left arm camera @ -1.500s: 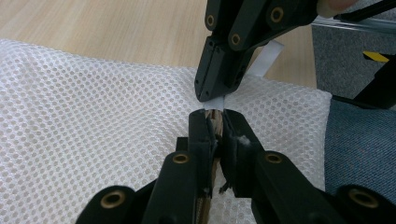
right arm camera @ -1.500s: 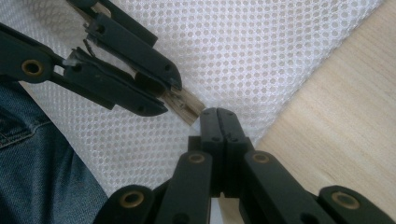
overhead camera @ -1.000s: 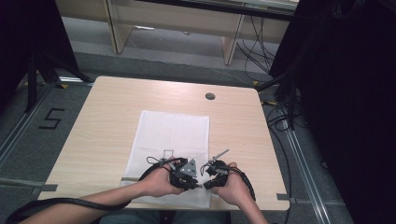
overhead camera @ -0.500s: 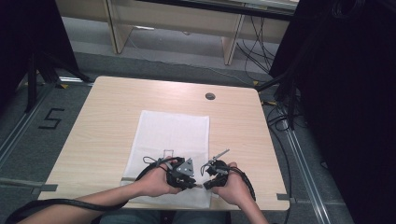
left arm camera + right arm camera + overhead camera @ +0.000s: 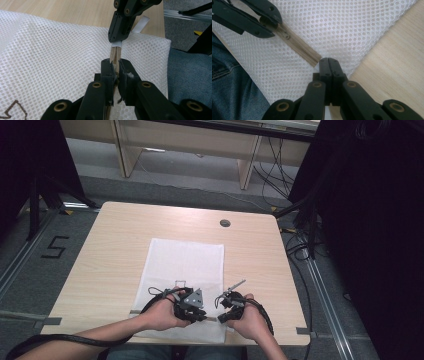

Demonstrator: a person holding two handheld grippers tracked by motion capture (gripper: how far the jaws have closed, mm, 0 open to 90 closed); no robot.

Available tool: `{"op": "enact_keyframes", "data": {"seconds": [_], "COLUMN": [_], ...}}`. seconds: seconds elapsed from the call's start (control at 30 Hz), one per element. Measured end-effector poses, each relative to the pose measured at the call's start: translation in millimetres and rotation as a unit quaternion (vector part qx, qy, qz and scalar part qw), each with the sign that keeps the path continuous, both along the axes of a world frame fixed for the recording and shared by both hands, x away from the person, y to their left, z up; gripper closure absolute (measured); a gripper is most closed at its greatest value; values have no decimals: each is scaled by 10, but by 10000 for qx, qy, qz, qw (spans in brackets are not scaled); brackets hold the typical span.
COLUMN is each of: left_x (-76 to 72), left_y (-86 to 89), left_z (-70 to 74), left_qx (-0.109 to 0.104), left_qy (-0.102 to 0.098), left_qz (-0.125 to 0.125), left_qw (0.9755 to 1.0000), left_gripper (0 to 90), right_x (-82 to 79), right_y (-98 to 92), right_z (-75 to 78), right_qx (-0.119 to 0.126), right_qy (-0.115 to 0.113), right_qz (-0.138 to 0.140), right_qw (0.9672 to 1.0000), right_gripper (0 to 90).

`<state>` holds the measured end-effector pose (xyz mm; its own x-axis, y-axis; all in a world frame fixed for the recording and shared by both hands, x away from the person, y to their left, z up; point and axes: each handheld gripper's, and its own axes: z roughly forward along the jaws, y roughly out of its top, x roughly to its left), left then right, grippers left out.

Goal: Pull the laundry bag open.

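A white mesh bag [image 5: 185, 260] lies flat on the wooden table [image 5: 115, 245], its beige zipper [image 5: 299, 47] running along the near edge. My left gripper [image 5: 115, 66] is shut on that zipper [image 5: 114, 53]; in the high view it sits at the bag's front edge [image 5: 204, 316]. My right gripper [image 5: 328, 61] is shut on the white tab [image 5: 116, 44] at the zipper's end, a short way from the left gripper [image 5: 270, 25]. In the high view the right gripper [image 5: 220, 318] is close beside the left one.
A round cable hole [image 5: 225, 223] sits near the table's far edge. Grey tape strips [image 5: 47, 321] mark the front corners. The person's jeans [image 5: 190, 75] are right below the bag's edge. Black cables [image 5: 305, 245] lie on the floor at the right.
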<state>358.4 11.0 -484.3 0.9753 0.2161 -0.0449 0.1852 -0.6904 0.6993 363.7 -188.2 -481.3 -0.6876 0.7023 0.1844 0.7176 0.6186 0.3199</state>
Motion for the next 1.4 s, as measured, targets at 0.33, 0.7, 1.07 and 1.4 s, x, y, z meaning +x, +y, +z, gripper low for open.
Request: {"op": "enact_keyframes", "data": {"seconds": [0.33, 0.7, 1.07, 1.4], "left_x": [15, 1, -7, -9], "left_y": [56, 123, 152, 195], "left_z": [7, -5, 1, -10], "left_qx": [44, 4, -34, -35], "left_qy": [-15, -5, 19, 12], "left_qz": [-40, 21, 60, 58], "left_qw": [10000, 10000, 10000, 10000], "left_gripper": [820, 821, 820, 820], "right_x": [1, 0, -6, -20], "right_y": [-5, -2, -3, 6], "right_z": [-3, -2, 5, 7], "right_qx": [17, 10, 6, 40], "right_qy": [3, 4, 48, 147], "right_qz": [-12, -13, -84, -188], "right_qw": [10000, 10000, 10000, 9997], "right_gripper": [900, 900, 900, 900]}}
